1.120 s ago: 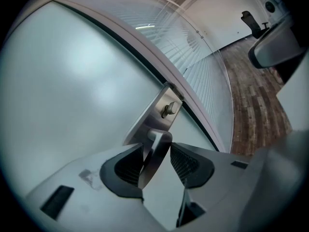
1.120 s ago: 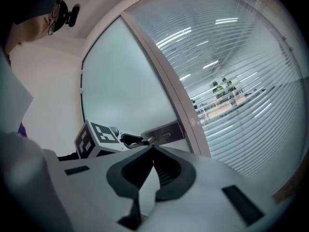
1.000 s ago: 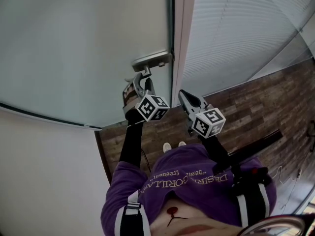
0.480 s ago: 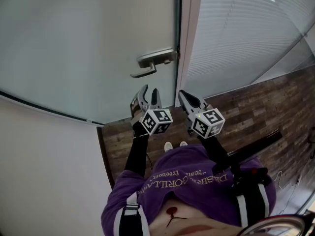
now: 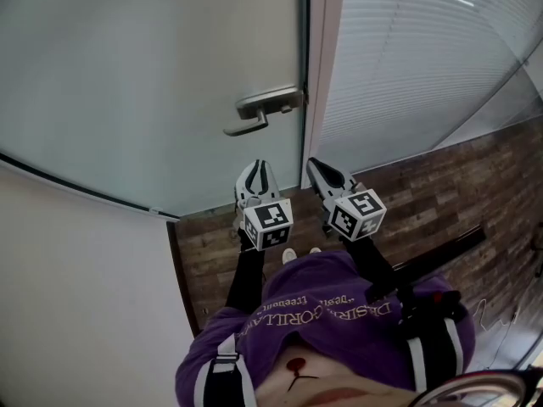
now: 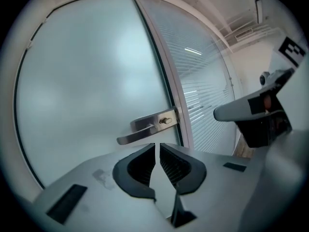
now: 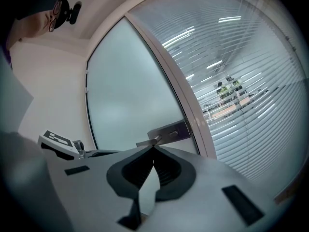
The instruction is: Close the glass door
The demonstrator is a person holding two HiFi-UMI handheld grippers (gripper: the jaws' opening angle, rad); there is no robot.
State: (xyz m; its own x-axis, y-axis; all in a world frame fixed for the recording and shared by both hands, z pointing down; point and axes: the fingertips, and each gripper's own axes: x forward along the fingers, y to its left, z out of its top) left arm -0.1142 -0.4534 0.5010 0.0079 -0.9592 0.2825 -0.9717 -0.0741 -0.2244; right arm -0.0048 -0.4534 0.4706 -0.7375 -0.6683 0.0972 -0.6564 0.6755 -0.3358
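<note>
The left gripper (image 5: 257, 166) has just been closing its jaws to a thin gap with nothing between them, the right gripper (image 5: 316, 164) is pinched together and empty, and both are near the handle (image 5: 265, 107) of the glass door (image 5: 153, 75), which looks closed.

left gripper (image 6: 157, 146) jaws just closing to a narrow slit, nothing between, lever handle (image 6: 145, 129) ahead, clear of it, frosted glass door (image 6: 87, 76) behind
</note>
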